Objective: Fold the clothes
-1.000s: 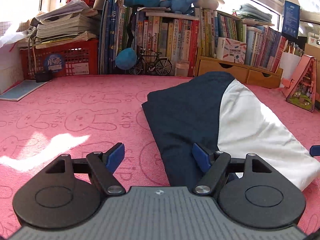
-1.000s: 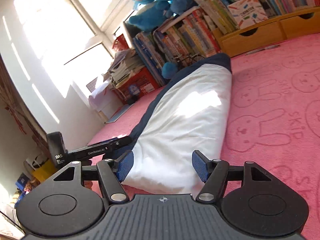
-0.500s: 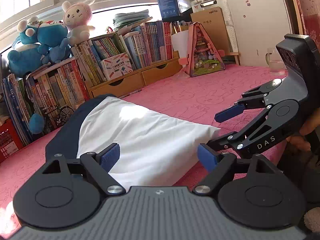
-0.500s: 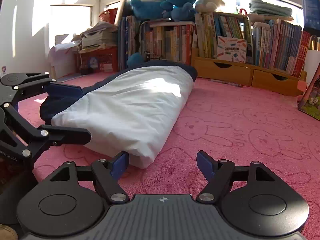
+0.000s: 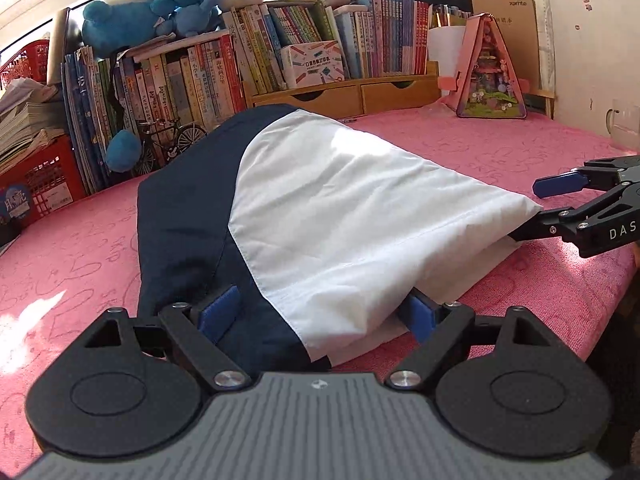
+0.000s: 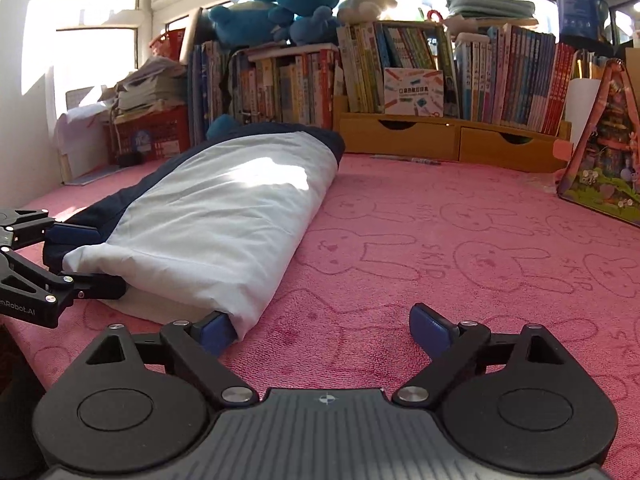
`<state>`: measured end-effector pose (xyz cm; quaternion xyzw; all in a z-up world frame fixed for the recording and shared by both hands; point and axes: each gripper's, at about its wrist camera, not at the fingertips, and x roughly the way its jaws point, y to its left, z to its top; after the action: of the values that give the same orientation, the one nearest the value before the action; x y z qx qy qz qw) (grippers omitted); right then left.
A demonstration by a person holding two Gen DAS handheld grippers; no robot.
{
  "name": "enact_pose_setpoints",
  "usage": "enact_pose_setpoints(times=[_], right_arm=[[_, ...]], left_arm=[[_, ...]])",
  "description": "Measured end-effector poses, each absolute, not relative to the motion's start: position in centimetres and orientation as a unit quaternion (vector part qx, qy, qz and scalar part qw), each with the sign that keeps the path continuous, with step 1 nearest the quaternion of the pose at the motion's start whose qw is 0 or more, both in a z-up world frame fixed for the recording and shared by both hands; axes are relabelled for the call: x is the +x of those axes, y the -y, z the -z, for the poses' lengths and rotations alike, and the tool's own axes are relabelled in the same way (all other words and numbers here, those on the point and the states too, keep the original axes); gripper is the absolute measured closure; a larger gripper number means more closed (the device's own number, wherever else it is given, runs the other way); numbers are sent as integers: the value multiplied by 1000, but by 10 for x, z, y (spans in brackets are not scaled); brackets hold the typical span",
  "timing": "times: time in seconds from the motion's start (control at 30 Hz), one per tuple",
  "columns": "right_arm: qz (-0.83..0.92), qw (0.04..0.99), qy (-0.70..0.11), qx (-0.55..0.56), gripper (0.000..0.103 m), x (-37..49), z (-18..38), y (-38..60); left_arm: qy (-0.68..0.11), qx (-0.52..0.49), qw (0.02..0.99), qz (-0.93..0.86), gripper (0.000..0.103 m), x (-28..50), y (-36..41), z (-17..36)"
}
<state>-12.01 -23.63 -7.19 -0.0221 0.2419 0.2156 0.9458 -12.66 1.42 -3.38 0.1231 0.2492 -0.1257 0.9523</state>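
Observation:
A navy and white garment [image 5: 344,208] lies folded into a long strip on the pink rabbit-print mat [image 5: 80,240]. My left gripper [image 5: 320,314] is open, and the garment's near end lies between its blue pads, navy on the left and white on the right. In the left wrist view my right gripper [image 5: 544,206] is open at the white corner, one finger above it and one at the mat. In the right wrist view the garment [image 6: 224,216] stretches away on the left. My right gripper [image 6: 322,330] is open, its left pad touching the white corner. The left gripper [image 6: 84,258] stands open at the garment's navy end.
A row of books [image 6: 400,76] with plush toys [image 6: 288,4] on top lines the far side, above wooden drawers [image 6: 452,140]. Red baskets [image 5: 40,184] and a toy bicycle [image 5: 168,144] stand at the left, a pink triangular toy house [image 6: 604,152] at the right. The mat's edge [image 5: 608,312] drops off near right.
Both grippers closed in on the garment's near end. The hem now lies between the left gripper's pads, and the right gripper's left pad touches the white corner. Both stay open.

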Motion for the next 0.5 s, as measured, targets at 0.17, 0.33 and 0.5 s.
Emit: enact_pose_setpoints(times=[0.17,0.33,0.5], right_arm=[[-232,943,-231,-52,50,-121,73,216],[-227,949,-205,-73,81,-133,67,198],[-217,957,-183,-62,86,-152,52,199]], left_arm=[[-254,108,953,120,16,-130,-21,33],[-261,97,952,125,16,-133,-34,32],[-283,82,949,110,13,-145,-59,33]])
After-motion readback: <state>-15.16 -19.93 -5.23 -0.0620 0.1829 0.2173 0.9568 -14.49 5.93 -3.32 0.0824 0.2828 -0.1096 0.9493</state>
